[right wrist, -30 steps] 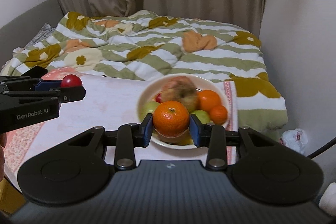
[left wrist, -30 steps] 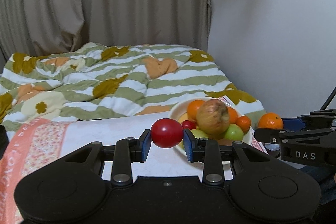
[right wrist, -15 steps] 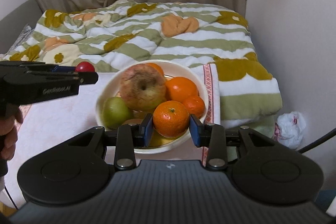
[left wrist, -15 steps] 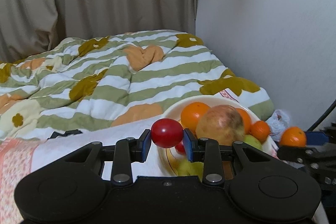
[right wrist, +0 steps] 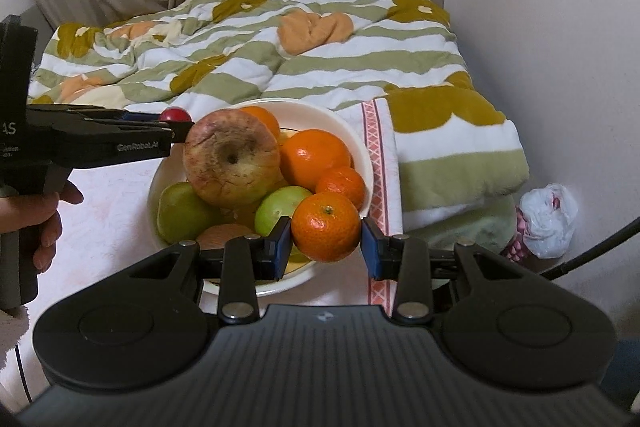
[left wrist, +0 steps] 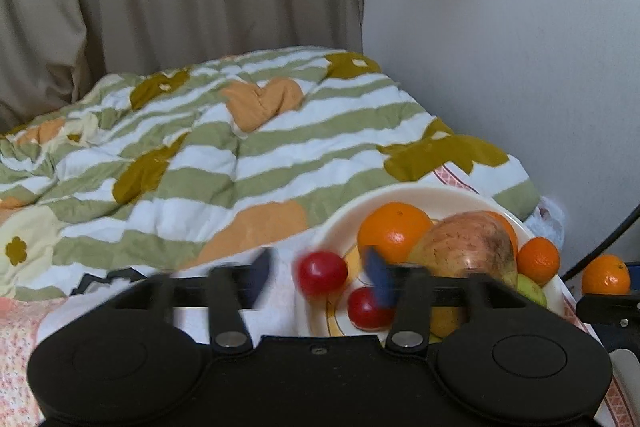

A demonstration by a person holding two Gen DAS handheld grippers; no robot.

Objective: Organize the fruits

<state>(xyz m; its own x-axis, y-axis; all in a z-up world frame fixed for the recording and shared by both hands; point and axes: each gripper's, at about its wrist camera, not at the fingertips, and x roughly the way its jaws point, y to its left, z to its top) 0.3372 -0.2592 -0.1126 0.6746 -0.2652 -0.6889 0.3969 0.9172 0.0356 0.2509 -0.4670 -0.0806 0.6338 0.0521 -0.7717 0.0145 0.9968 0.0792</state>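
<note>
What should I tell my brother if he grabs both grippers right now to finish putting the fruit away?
Left gripper: jaws just opened, blurred; the red fruit sits loose between them over the bowl's near rim, apparently dropping in.
Right gripper: holds a mandarin above the bowl's front edge; the right pad shows a small gap.
Done: bowl already holds the big apple, oranges, green fruits and another red fruit.
Left: check the red fruit lands inside, then release the mandarin into the bowl.
</note>
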